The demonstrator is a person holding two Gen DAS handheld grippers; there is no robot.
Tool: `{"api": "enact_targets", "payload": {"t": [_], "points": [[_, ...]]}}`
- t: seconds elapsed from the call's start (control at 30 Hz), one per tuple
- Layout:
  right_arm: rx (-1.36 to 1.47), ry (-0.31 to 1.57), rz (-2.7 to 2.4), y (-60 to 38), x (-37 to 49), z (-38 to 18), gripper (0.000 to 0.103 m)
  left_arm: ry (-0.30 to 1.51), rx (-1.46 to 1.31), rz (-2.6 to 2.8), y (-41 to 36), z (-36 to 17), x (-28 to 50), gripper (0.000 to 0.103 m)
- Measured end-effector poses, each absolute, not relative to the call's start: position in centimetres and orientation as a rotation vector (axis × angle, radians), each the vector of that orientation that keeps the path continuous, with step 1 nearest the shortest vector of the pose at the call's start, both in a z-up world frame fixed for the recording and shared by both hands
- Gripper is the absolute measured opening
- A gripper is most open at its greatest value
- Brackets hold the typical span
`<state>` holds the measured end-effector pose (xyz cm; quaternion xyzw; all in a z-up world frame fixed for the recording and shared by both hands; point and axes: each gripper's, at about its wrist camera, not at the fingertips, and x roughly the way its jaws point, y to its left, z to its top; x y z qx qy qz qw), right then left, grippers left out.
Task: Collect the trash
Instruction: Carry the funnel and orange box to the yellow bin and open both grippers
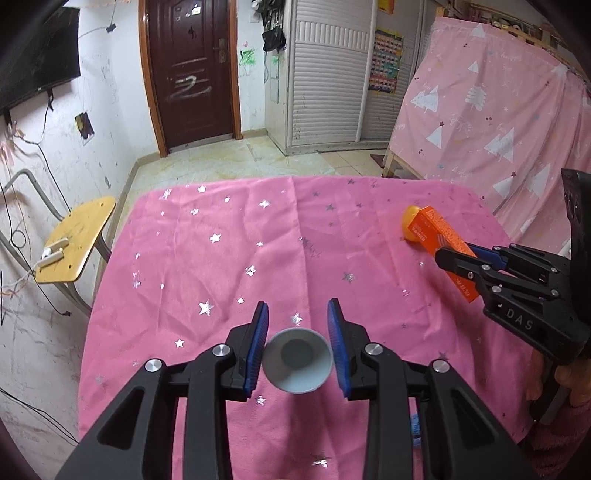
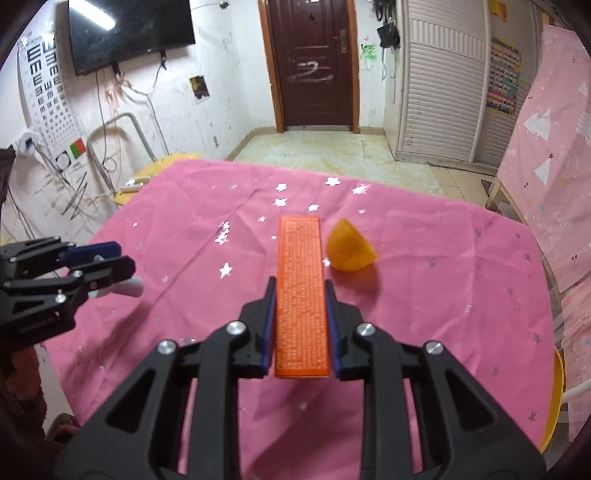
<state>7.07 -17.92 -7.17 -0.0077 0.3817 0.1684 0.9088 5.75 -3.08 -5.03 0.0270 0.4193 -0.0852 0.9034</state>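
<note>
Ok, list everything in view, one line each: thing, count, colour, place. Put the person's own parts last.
paper cup: one, grey-white, between the left fingers, mouth toward the camera
long box: one, orange, clamped between the right fingers
orange piece: one, orange-yellow, on the cloth just right of the box
tablecloth: one, pink with silver stars, covering the table
chair: one, yellow seat, left of the table
door: one, dark brown, far wall
screen: one, black, on the left wall
eye chart: one, white, left wall
pink sheet: one, with white trees, right side
left gripper: black, blue fingers, closed on the cup
right gripper: black, blue fingers, shut on the box
hand: one, behind the right gripper
</note>
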Motion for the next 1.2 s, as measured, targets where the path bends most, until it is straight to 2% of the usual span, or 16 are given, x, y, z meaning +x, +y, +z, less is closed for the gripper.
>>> {"api": "enact_targets", "payload": {"t": [0.57, 1.2], "points": [[0.144, 0.681, 0.193, -28.6, 4.3, -5.3, 0.022, 0.791, 0.160, -0.261, -11.5, -0.8, 5.1, 0.025], [0.287, 0.647, -0.042, -40.7, 1.3, -8.0, 0.022, 0.783, 0.275, -0.439, -25.9, 0.3, 4.7, 0.025]]}}
